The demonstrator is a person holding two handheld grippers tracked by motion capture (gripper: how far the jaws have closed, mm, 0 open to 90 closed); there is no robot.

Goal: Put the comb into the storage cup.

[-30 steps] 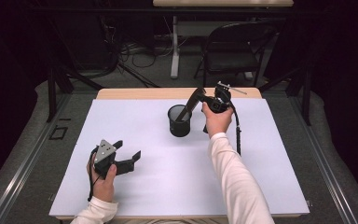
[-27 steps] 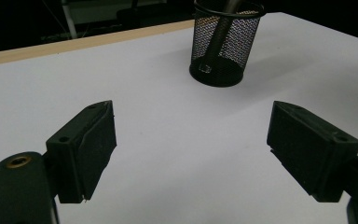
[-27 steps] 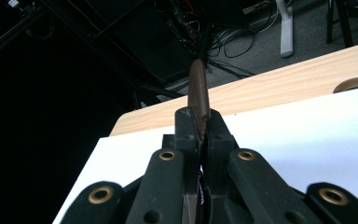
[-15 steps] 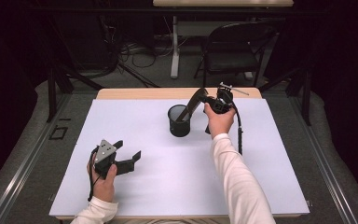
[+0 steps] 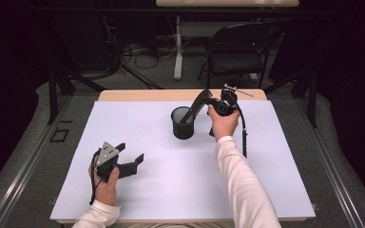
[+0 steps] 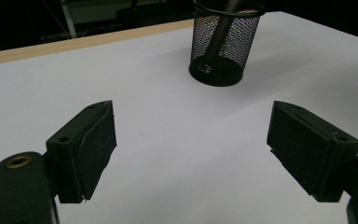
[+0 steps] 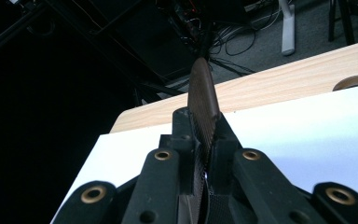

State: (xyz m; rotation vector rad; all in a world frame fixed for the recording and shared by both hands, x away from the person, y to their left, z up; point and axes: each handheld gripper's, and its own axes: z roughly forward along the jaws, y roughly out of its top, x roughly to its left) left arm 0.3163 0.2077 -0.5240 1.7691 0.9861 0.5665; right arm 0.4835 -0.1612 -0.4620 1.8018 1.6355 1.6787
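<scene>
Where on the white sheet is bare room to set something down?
Bare patches: the white sheet between the left claw and the sleeve; the far-left corner; the right edge. Crowded only around the mesh cup, where the right claw grips the dark tool.

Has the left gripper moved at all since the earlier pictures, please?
No. In the high view the left gripper sits at the same spot on the white table, equally far from the mesh cup.
</scene>
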